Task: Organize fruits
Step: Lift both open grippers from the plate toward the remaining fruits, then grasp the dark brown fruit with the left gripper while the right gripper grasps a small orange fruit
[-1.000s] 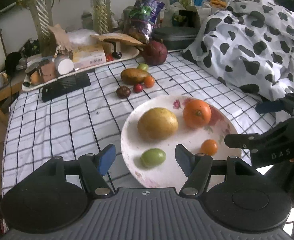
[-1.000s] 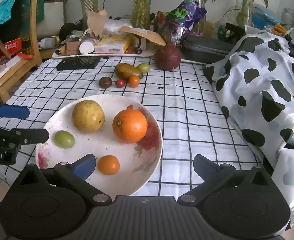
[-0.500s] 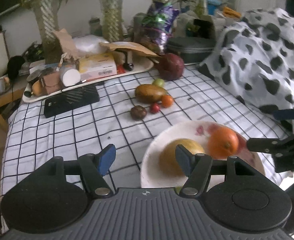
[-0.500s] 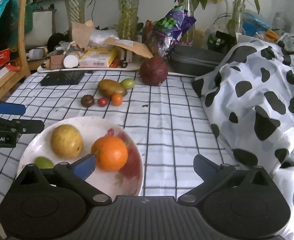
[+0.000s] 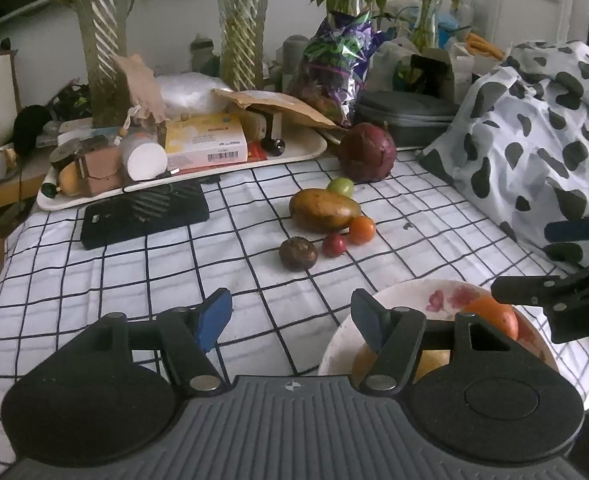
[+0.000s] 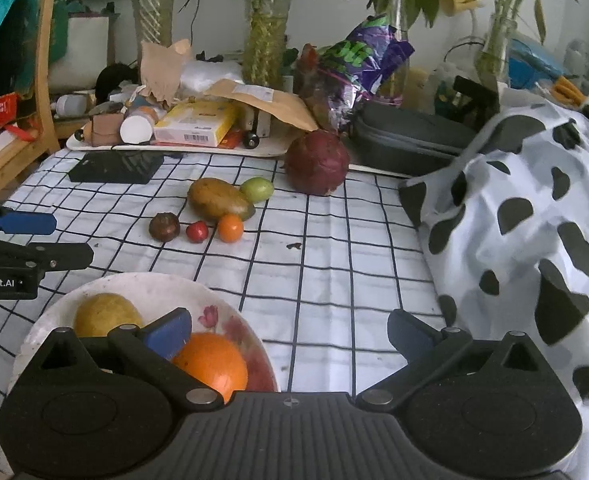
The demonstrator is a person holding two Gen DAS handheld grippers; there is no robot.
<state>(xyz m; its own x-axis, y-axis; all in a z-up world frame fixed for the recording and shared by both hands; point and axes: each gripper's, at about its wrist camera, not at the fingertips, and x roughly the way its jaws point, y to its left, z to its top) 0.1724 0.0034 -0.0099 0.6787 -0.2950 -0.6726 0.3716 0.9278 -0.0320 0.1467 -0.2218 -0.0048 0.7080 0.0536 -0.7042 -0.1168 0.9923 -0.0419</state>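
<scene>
A white floral plate (image 6: 142, 284) sits at the near edge of the checked cloth and holds an orange (image 6: 212, 362) and a yellow fruit (image 6: 104, 314); the plate also shows in the left wrist view (image 5: 414, 292). Further back lie a mango (image 6: 218, 199), a green fruit (image 6: 257, 189), a small orange (image 6: 230, 228), a red cherry tomato (image 6: 197, 231), a brown fruit (image 6: 164, 227) and a big dark-red fruit (image 6: 317, 167). My left gripper (image 5: 288, 316) is open and empty above the cloth. My right gripper (image 6: 290, 326) is open and empty beside the plate.
A cow-print cloth (image 6: 534, 216) is piled on the right. A black flat case (image 6: 116, 167) lies at the left back. A cluttered tray (image 6: 174, 136), a grey zip case (image 6: 410, 140) and plant vases stand along the back. A wooden chair (image 6: 34, 80) stands left.
Both grippers have pulled back and tilted up from the plate. The plate has slid low in both views and the loose fruits behind it are nearer the centre. Both stay open.
</scene>
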